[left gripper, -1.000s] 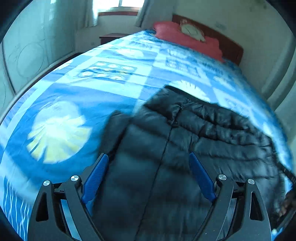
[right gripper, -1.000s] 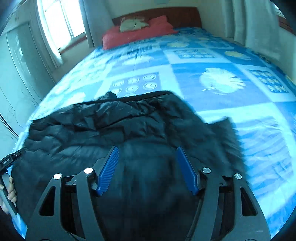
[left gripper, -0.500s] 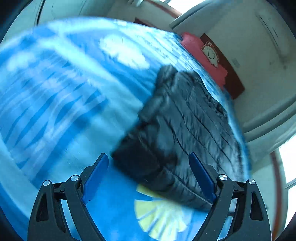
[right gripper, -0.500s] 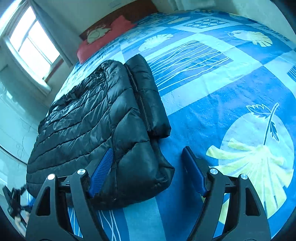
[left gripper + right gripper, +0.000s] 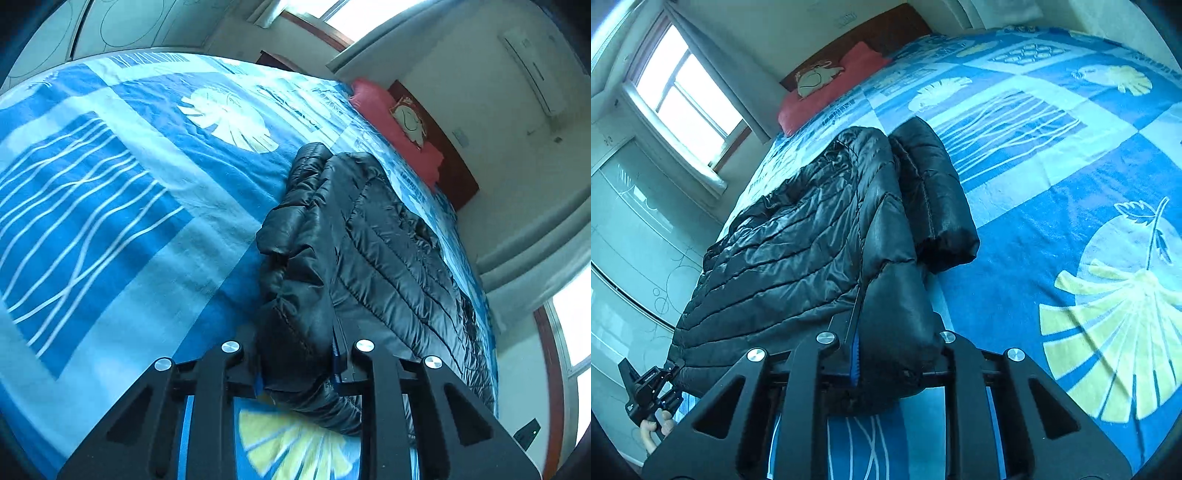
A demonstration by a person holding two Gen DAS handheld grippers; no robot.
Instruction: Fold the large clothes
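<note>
A black quilted puffer jacket lies on the blue patterned bedspread, with a sleeve folded along one side. My left gripper is shut on a corner of the jacket at its near edge. In the right wrist view the same jacket stretches away to the left. My right gripper is shut on another corner, with the sleeve lying just beyond it. The left gripper also shows small at the far left end of the jacket in the right wrist view.
A red pillow with a cream cushion lies at the wooden headboard. A window with curtains and frosted wardrobe doors stand beside the bed. The bedspread spreads wide to the right of the jacket.
Both grippers dropped from above the jacket to its near edge, one at each end. Their jaws went from wide open to shut on the jacket's corners.
</note>
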